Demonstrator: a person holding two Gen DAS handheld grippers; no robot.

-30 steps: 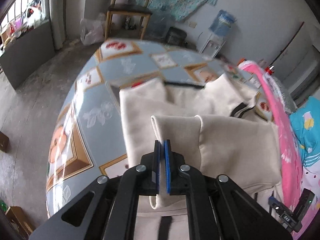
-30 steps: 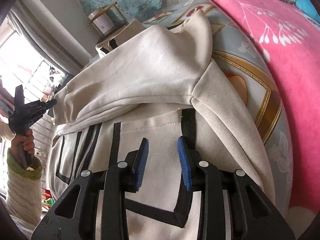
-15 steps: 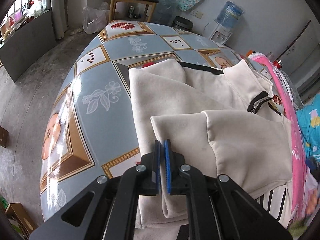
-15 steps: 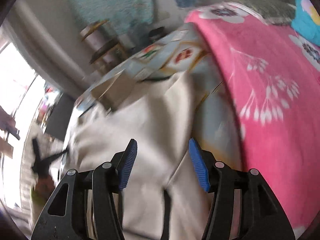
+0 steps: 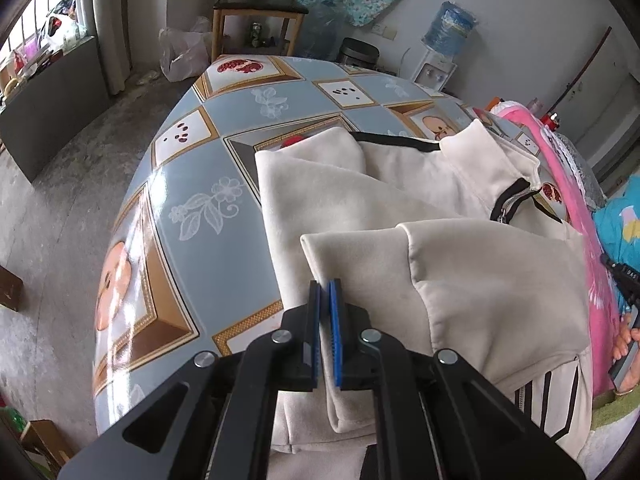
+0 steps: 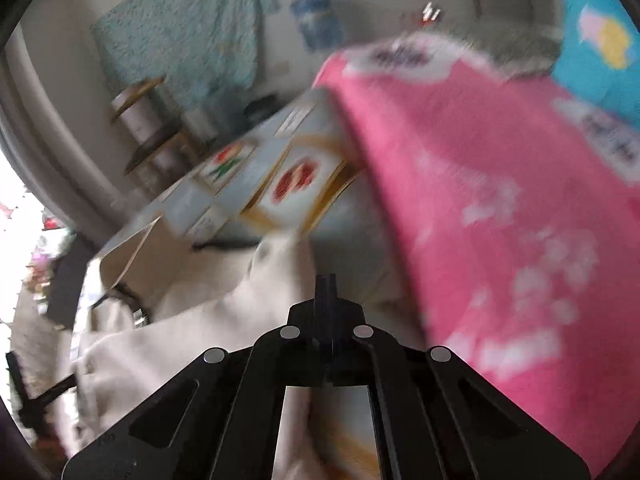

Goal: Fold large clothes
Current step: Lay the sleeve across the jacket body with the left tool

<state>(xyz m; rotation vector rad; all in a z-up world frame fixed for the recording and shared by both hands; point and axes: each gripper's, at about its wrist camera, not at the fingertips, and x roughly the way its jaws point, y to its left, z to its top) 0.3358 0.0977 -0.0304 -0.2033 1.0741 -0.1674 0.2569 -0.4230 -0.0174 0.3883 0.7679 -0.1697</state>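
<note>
The left claw [image 5: 325, 286] is clamped almost fully closed on the cuff end of a cream sleeve [image 5: 360, 264], a thin layer of fabric pinched between its blue pads, and the sleeve runs off to its right, laid across the body of the cream zip jacket [image 5: 400, 184]. That jacket lies spread on the tiled-pattern surface [image 5: 192, 184] directly ahead of and beneath this claw, collar and zipper toward the far right, with black-striped trim showing near the lower right. The right claw [image 6: 326, 280] has just been closing and now stands with its jaws pressed flat together; the view is blurred, and nothing can be seen between the tips, so it looks to be empty, hovering above the jacket's cream cloth with a pink blanket [image 6: 500, 200] to its right. The step in hand appears to be folding the sleeve inward over the torso. To do it well, the left claw should carry the cuff across until the sleeve lies straight and flat inside the jacket's side edge, lower it onto the cloth before letting go, and avoid dragging the layers beneath. The right claw would help by pressing or pinning the shoulder fold so the crease stays put, then smoothing out the bulge near the armpit.
</note>
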